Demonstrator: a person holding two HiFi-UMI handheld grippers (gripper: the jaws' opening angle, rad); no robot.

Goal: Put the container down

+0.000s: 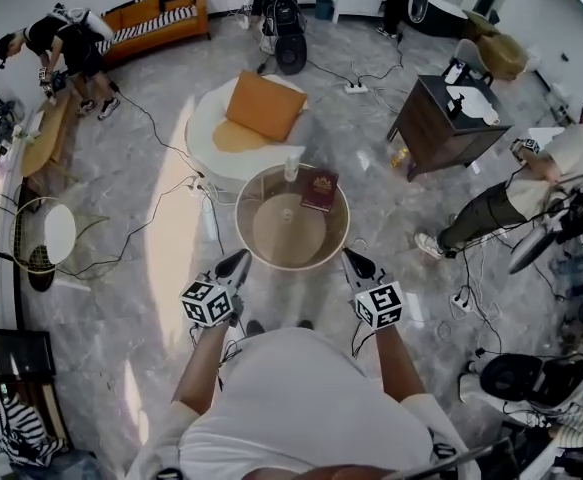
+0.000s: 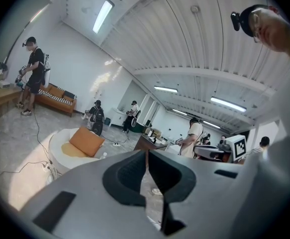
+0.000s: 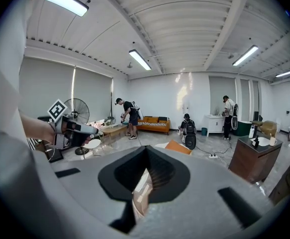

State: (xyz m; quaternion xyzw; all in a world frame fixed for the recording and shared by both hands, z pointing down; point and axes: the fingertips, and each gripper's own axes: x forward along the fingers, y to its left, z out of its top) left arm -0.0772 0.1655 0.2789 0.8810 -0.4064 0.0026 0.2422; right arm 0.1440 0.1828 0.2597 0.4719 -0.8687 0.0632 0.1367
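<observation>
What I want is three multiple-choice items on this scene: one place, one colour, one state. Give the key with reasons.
1. Where does the dark red book lie?
A. on the dark cabinet
B. inside the round container
C. on the sofa

2. What colour is the cushion on the white round seat?
A. orange
B. green
C. blue

3. How do the left gripper and the right gripper stand?
A. both wide open
B. one lies on the floor
C. both shut on the container's rim

Key: 1 B, the book rests against the container's inner wall. 2 A, the cushion shows orange in the head view. 3 C, each gripper's jaws close at the rim on its own side.
</observation>
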